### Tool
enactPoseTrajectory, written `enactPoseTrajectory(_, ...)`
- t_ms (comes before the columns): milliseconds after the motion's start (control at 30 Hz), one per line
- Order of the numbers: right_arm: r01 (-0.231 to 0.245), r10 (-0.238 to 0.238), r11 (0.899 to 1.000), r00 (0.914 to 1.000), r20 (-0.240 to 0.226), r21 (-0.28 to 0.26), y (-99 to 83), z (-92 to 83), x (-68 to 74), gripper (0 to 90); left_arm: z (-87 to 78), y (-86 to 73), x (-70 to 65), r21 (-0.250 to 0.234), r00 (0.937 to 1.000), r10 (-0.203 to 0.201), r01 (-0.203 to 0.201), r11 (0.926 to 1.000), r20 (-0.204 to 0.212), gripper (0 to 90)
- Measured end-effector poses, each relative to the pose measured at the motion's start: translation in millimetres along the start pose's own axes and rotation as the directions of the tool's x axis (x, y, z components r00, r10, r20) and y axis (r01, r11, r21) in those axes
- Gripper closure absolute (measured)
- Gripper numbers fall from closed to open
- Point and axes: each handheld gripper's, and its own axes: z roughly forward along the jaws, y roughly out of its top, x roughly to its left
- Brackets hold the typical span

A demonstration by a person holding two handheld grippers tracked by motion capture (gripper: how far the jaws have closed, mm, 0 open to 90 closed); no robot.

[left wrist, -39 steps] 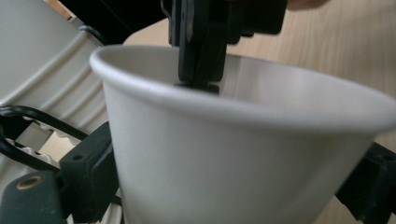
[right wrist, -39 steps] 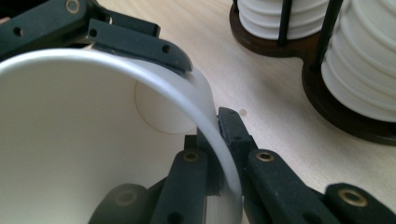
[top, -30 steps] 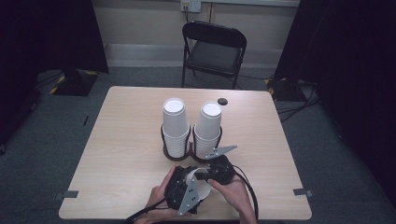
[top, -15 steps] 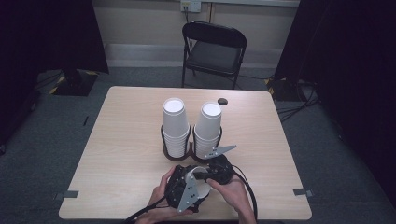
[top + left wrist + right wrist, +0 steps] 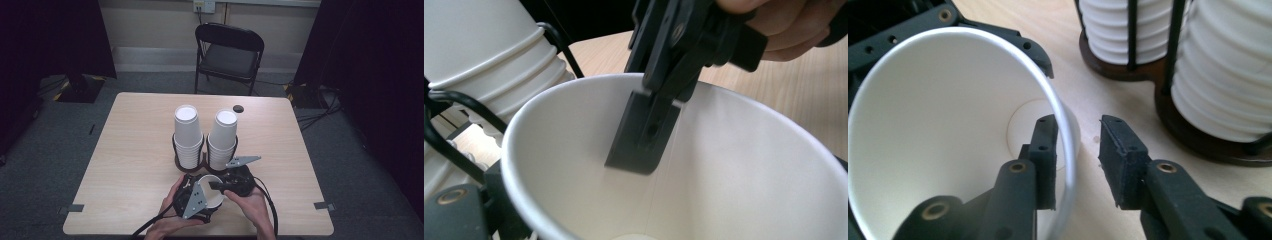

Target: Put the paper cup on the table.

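The white paper cup [image 5: 212, 192] lies tipped sideways, clamped around its body by the left tool [image 5: 192, 200]. The right tool [image 5: 1078, 160] has just been opening; its parted jaws straddle the cup's rim without pressing, above the pale wooden worktop [image 5: 125, 150].

Cup [image 5: 734, 165] base cut off (left gripper view)
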Motion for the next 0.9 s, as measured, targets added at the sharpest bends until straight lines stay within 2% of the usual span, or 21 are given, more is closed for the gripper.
enactPoseTrajectory(67,-0.002,0.002,1.000,1.0000,-0.003,-0.031,-1.0,-2.6,0.3,63.6,-1.7,-0.5,3.5,-0.008,0.9998,-0.018,0.018,0.9998,-0.005,8.3)
enactPoseTrajectory(133,-0.005,0.005,0.999,1.0000,-0.001,-0.054,-1.7,-4.7,0.7,60.5,-3.6,-1.6,6.7,-0.028,0.9981,-0.061,0.061,0.9977,0.003,8.4)
enactPoseTrajectory(333,0.011,-0.010,0.992,0.9999,0.009,-0.124,-2.1,-7.5,2.2,54.8,-7.2,-8.0,12.9,-0.011,0.9955,-0.094,0.094,0.9955,-0.011,8.4)
enactPoseTrajectory(400,0.016,-0.015,0.988,0.9998,0.009,-0.156,-3.3,-8.6,1.2,52.6,-9.2,-10.5,15.9,-0.019,0.9925,-0.121,0.121,0.9925,-0.019,8.5)
enactPoseTrajectory(500,0.014,-0.013,0.979,0.9999,0.010,-0.205,-5.3,-11.3,0.7,48.9,-13.1,-12.6,20.3,-0.020,0.9907,-0.133,0.132,0.9910,-0.027,8.4)
enactPoseTrajectory(633,0.016,-0.007,0.966,0.9993,0.036,-0.257,-7.6,-15.4,0.4,41.0,-16.3,-14.3,24.7,-0.031,0.9862,-0.163,0.162,0.9863,-0.028,8.4)
enactPoseTrajectory(900,-0.008,0.042,0.941,0.9949,0.092,-0.340,-19.5,-19.5,-6.3,32.3,-23.8,-17.9,31.6,-0.056,0.9775,-0.206,0.203,0.9775,-0.047,8.5)
